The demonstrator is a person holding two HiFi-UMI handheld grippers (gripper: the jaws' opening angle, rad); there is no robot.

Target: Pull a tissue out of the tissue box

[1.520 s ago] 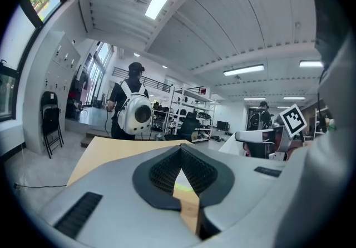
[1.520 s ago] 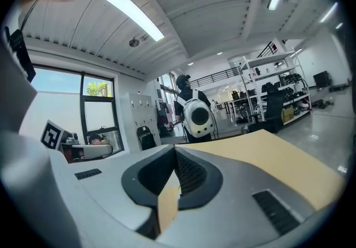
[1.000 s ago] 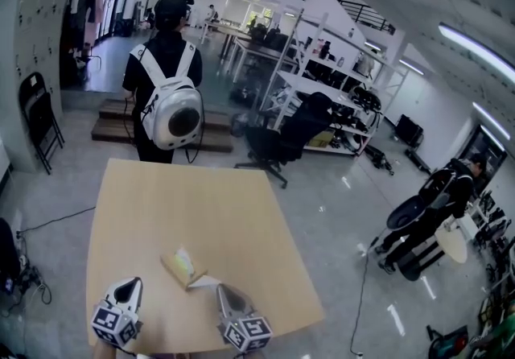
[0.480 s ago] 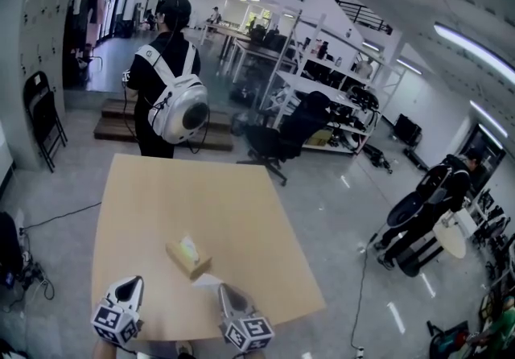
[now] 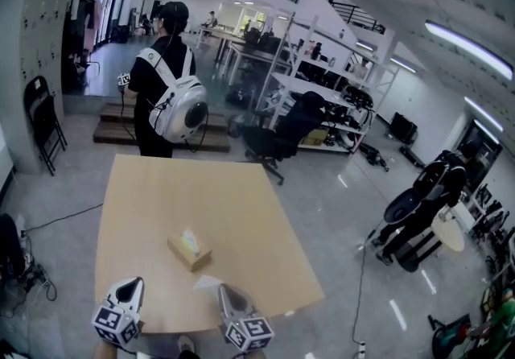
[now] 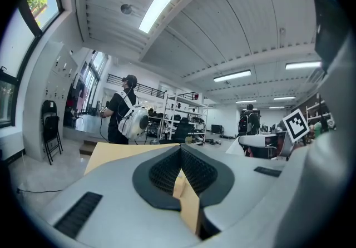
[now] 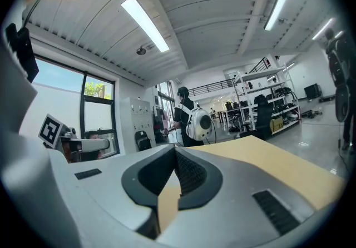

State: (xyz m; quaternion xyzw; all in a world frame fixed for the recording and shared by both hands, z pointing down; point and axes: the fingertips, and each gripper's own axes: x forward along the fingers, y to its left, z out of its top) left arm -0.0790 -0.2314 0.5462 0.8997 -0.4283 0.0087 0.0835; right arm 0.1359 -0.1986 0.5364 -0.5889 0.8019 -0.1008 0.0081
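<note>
Sitting on the near half of the tan table [image 5: 241, 204], roughly midway between its left and right edges, the tissue box [image 5: 190, 251] is a small cardboard-coloured thing turned at an angle to the table's edges, with a bit of pale tissue showing at its top. A loose white tissue [image 5: 208, 282] lies flat on the table between the box and the near edge, apart from the box and just ahead of the tip of the right gripper [image 5: 224, 291]; can't tell if the tip actually touches it. That gripper hangs over the near edge with its jaws pressed together, and its own view shows nothing pinched between them, just tabletop past the tips. The left gripper [image 5: 131, 282] is over by the near left corner, well apart from the box, jaws also closed tip to tip on nothing. Beyond the far edge a person [image 5: 165, 100] with a round white backpack stands facing away, and a black office chair [image 5: 269, 144] sits past the far right corner, in front of some shelving racks [image 5: 322, 80].
</note>
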